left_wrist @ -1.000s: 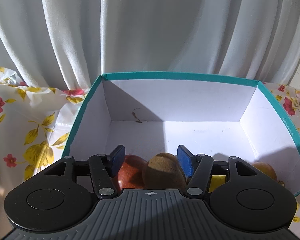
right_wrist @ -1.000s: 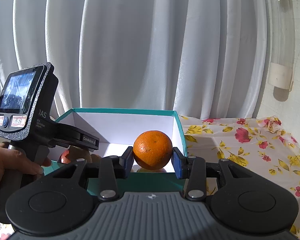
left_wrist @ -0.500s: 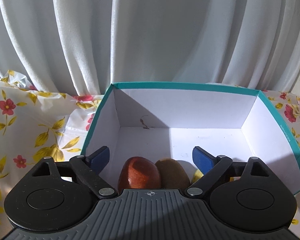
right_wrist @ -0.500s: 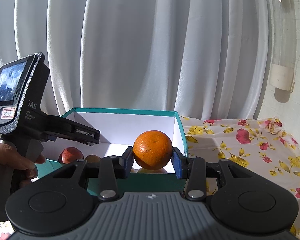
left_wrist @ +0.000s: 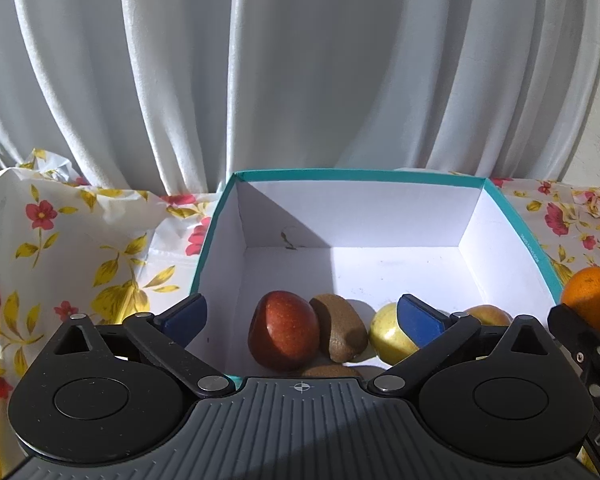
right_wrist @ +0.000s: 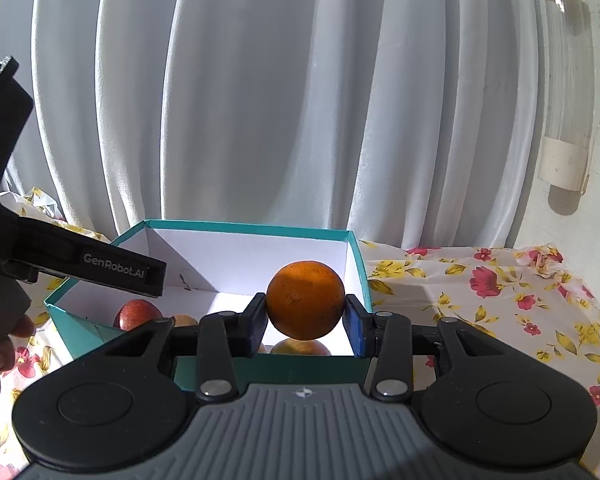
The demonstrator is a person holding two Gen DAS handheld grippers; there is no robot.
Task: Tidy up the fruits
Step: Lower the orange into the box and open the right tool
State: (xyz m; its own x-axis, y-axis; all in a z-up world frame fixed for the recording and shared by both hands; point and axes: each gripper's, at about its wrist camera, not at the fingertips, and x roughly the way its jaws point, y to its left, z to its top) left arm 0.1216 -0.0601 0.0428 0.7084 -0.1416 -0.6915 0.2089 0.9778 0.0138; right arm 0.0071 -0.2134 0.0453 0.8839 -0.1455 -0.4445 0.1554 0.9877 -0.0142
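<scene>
A teal box [left_wrist: 534, 244] with a white inside holds a red apple [left_wrist: 283, 335], a brown kiwi [left_wrist: 342, 332], a yellow fruit [left_wrist: 386, 336] and another yellowish fruit [left_wrist: 488, 314] at its near side. My left gripper [left_wrist: 300, 316] is open and empty above the box's near edge. My right gripper [right_wrist: 306, 320] is shut on an orange [right_wrist: 305, 300] and holds it over the box's [right_wrist: 358, 258] near right corner. The orange [left_wrist: 590, 296] also shows at the right edge of the left wrist view.
A floral cloth [right_wrist: 480, 300] covers the table around the box. White curtains [left_wrist: 300, 80] hang close behind. A clear tube [right_wrist: 566, 80] is fixed on the wall at the right. The left gripper's body [right_wrist: 112, 270] reaches over the box's left side.
My left gripper opened, let go of the kiwi in the box, and drew back and up. My right gripper with the orange moved slightly closer to the box.
</scene>
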